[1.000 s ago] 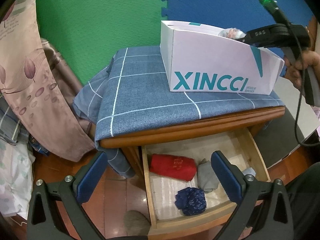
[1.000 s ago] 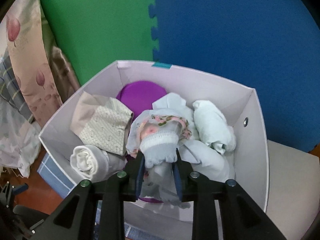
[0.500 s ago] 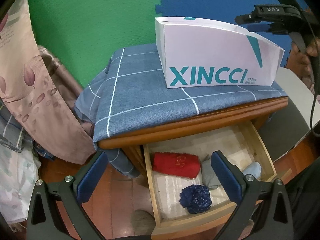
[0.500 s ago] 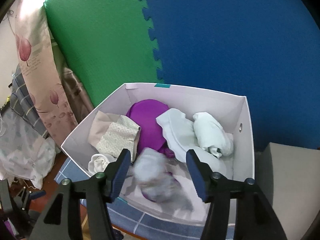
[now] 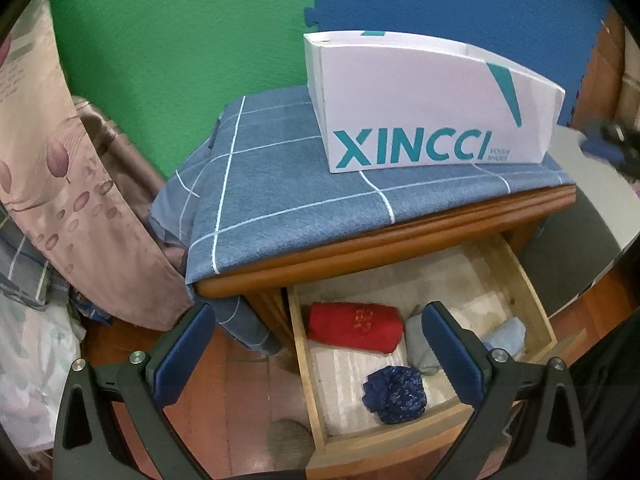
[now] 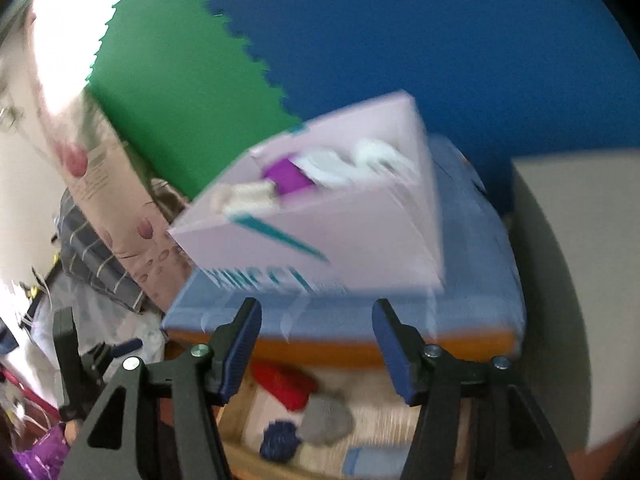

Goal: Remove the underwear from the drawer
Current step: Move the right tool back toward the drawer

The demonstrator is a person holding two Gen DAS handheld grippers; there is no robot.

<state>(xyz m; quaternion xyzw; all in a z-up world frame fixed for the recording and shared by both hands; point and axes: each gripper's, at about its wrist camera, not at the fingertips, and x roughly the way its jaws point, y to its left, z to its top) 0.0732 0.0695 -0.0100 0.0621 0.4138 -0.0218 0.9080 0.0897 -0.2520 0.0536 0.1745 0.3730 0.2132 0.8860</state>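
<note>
The right tool (image 6: pixel 316 344) (jaws wide, nothing held) is seen above the open drawer (image 6: pixel 236 412); the left tool (image 5: pixel 320 348), equally agape, is empty. Rolled underwear (image 6: pixel 282 386) lies below and ahead, its red roll lengthwise along the drawer's back edge.

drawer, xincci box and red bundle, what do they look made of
Drawer: pale bare wood, grain showing, matte. XINCCI box: white printed cardboard, folded edges, slightly smooth. Red bundle: soft fabric, likely cotton knit, folded with creases.
</note>
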